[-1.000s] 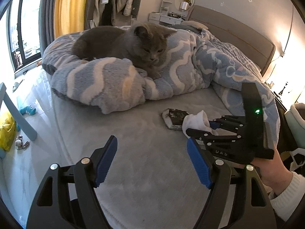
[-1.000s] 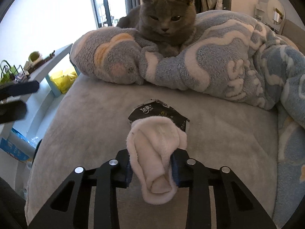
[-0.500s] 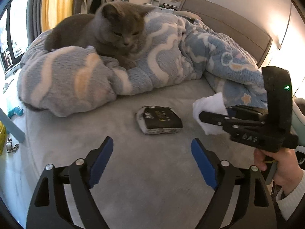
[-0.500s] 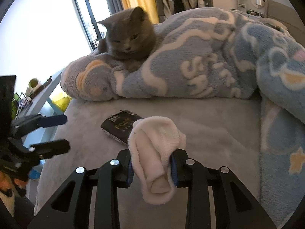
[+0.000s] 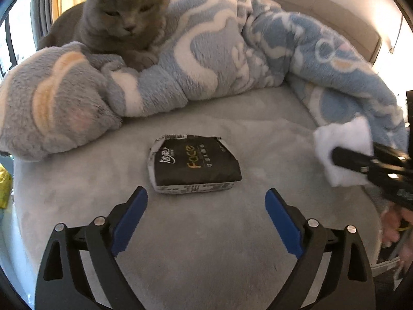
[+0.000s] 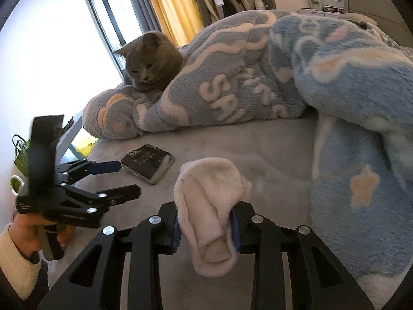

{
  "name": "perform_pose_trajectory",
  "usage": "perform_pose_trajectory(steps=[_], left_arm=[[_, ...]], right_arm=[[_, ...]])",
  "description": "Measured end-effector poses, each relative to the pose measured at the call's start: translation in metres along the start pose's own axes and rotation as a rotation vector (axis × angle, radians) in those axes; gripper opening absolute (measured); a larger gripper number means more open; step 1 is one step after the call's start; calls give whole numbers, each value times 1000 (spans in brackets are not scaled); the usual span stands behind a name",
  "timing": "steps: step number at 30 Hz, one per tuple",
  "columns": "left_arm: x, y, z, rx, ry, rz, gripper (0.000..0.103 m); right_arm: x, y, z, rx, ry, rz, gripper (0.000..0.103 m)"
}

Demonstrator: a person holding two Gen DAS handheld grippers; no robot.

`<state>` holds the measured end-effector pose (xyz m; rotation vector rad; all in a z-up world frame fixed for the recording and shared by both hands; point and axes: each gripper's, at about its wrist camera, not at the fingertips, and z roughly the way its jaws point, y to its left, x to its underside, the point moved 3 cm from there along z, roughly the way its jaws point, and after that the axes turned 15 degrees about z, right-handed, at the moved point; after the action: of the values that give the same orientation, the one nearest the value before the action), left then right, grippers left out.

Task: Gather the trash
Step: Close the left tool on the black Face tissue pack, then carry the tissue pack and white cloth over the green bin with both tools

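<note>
The tissue pack [image 5: 192, 165] is lying flat on the grey bed [image 5: 206, 232], just ahead of the left gripper [image 5: 206, 206], whose jaws are standing spread wider than the pack — its long axis is running across the gap between the blue pads. The right gripper [image 6: 205, 226] is pinching a white sock [image 6: 209, 211] and sitting farther from the pack. Open bed surrounds the pack; the blanket [image 5: 206, 59] and cat [image 5: 124, 18] are lying beyond it.
</note>
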<state>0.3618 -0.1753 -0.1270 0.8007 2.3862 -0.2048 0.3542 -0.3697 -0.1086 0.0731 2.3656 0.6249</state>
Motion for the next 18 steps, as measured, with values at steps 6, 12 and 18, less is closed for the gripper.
perform_pose_trajectory(steps=[6,12,18], left_arm=[[-9,-1,20,-62,47,14,94],[-13,4,30,-75,60,4,76],[-11,1,21,-55,36,36,72]], right_arm=[[1,-17,-10,1,2,18,31],[-1,-18,-17,7,1,9,31],[-3,-10,-19,3,0,9,31]])
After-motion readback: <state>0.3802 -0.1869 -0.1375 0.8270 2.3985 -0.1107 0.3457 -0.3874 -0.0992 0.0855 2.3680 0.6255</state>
